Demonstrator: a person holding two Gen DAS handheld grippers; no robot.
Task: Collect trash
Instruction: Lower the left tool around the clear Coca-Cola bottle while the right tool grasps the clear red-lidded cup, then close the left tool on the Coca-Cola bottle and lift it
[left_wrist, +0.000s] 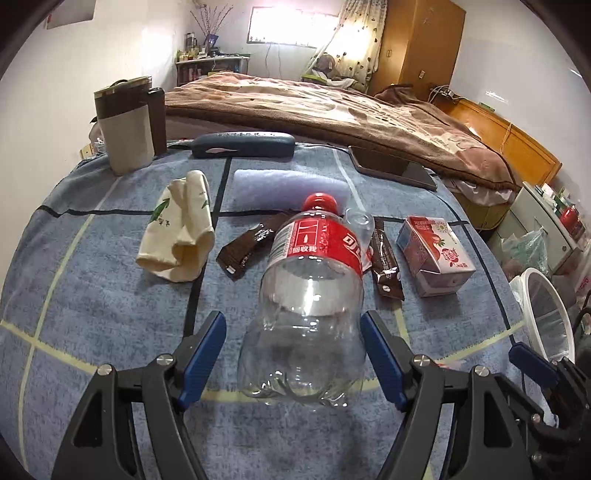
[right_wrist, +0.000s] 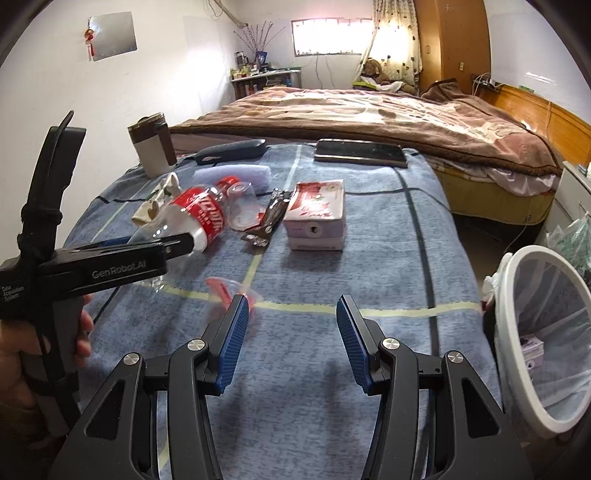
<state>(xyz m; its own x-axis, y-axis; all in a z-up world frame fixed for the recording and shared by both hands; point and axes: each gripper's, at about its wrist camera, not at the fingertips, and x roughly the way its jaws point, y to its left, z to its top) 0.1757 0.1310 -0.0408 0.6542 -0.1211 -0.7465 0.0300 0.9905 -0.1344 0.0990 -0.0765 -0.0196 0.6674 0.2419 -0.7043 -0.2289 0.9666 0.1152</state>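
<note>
Blue tablecloth (right_wrist: 369, 236) hides the table; left gripper (left_wrist: 293, 354) spread around the bottle (left_wrist: 306, 295), right gripper (right_wrist: 291, 343) spread empty near the front edge.

On the blue patterned cloth: 1 clear plastic bottle with a red cap and label (left_wrist: 310, 295), 1 clear plastic cup (right_wrist: 242, 208), 2 dark brown snack wrappers (left_wrist: 247, 245), 1 pink-and-white drink carton (left_wrist: 436, 256), 1 folded cream cloth (left_wrist: 177, 229), 1 brown-and-grey tumbler (left_wrist: 127, 123).
</note>
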